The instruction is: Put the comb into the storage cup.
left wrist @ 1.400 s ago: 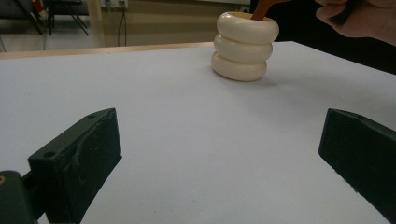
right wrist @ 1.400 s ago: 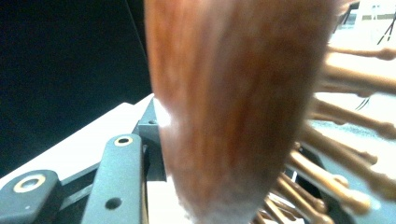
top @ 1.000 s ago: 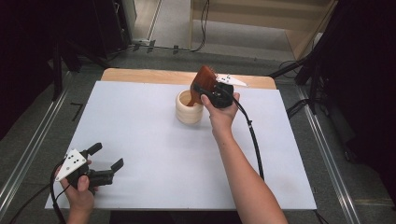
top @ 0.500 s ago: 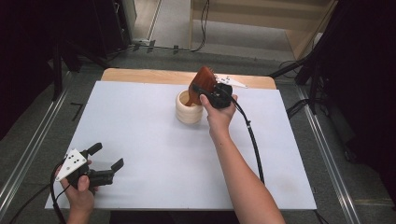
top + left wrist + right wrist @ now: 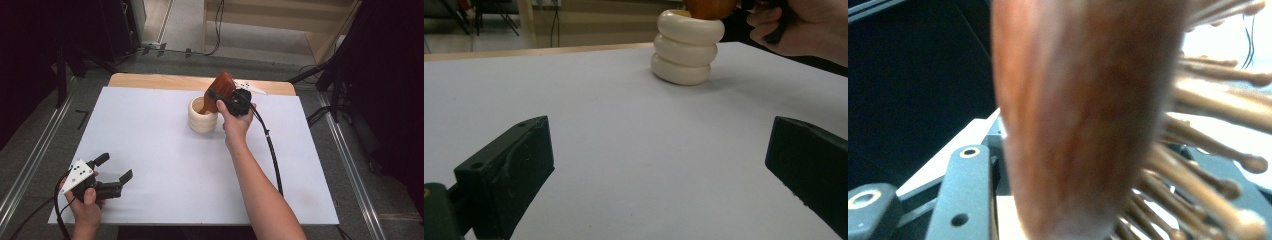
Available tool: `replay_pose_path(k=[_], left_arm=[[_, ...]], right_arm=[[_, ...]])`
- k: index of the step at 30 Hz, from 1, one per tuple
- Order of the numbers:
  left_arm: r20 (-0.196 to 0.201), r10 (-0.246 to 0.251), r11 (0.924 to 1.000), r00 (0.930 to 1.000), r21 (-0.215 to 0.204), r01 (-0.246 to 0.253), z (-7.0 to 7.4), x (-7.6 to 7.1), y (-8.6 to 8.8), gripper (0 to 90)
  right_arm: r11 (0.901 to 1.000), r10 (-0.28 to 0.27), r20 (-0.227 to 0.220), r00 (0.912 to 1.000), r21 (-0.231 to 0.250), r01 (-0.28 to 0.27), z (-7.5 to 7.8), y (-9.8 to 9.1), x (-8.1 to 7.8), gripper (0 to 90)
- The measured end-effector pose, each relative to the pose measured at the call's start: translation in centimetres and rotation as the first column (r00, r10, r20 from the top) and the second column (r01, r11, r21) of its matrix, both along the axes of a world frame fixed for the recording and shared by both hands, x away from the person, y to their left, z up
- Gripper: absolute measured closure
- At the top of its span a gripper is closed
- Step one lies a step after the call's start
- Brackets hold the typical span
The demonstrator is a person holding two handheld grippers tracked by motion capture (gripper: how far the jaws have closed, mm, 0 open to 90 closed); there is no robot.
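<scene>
Hairbrush (image 5: 220,90), a reddish-brown wooden one with round-tipped pegs, stands tilted in the cream ringed cup (image 5: 202,116), its handle end down inside the cup and its broad head leaning up and away toward the far edge of the desk (image 5: 150,145). The cup sits on the white sheet in the far middle of the desk, three stacked rounded rings by the look of it from the left claw view (image 5: 686,47).

The right claw (image 5: 220,97) is held at the brush head, just beyond the cup, with the person's right hand (image 5: 235,122) wrapped round its body and the black cable (image 5: 270,150) trailing back along the forearm. In the right claw view the brush back (image 5: 1078,115) stands between the two jaws, very close and blurred, with the pegs (image 5: 1208,145) fanning out to the right. The jaws have just been opening; a narrow gap shows between the near jaw and the wood, so the claw looks released around the brush rather than clamped on it.

The left claw (image 5: 116,169) rests low at the near left corner of the desk in the left hand (image 5: 87,207), well apart from the cup. Its jaws stand wide with bare white sheet between them, holding nothing (image 5: 659,165).
</scene>
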State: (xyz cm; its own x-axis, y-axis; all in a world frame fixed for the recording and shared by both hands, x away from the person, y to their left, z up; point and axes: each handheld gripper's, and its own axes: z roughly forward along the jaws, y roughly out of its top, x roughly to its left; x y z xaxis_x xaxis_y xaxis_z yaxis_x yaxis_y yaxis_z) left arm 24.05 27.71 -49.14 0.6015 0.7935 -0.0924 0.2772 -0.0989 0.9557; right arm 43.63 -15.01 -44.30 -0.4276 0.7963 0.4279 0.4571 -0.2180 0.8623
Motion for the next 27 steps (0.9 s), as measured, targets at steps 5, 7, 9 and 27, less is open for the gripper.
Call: replay_pose_path(k=[5, 7, 9, 27], left_arm=[[0.001, -0.001, 1.0000, 1.0000, 0.003, 0.001, 0.0, 0.0, 0.0, 0.0], [0.002, -0.001, 1.0000, 1.0000, 0.002, 0.001, 0.0, 0.0, 0.0, 0.0], [0.002, -0.001, 1.0000, 1.0000, 0.004, 0.001, 0.0, 0.0, 0.0, 0.0], [0.002, -0.004, 1.0000, 1.0000, 0.007, 0.004, 0.0, 0.0, -0.1, 0.0]], right_arm=[[0.9994, -0.022, -0.023, 0.9995, 0.026, 0.023, 0.0, -0.5, 0.1, 38.4], [0.9989, -0.025, -0.031, 0.9992, 0.038, 0.026, -0.1, -0.7, 0.1, 33.3], [0.9988, -0.023, -0.041, 0.9989, 0.043, 0.025, -0.2, -0.9, 0.1, 30.4], [0.9989, 0.001, 0.025, 0.9997, -0.046, 0.000, 0.3, -1.3, -1.0, 0.0]])
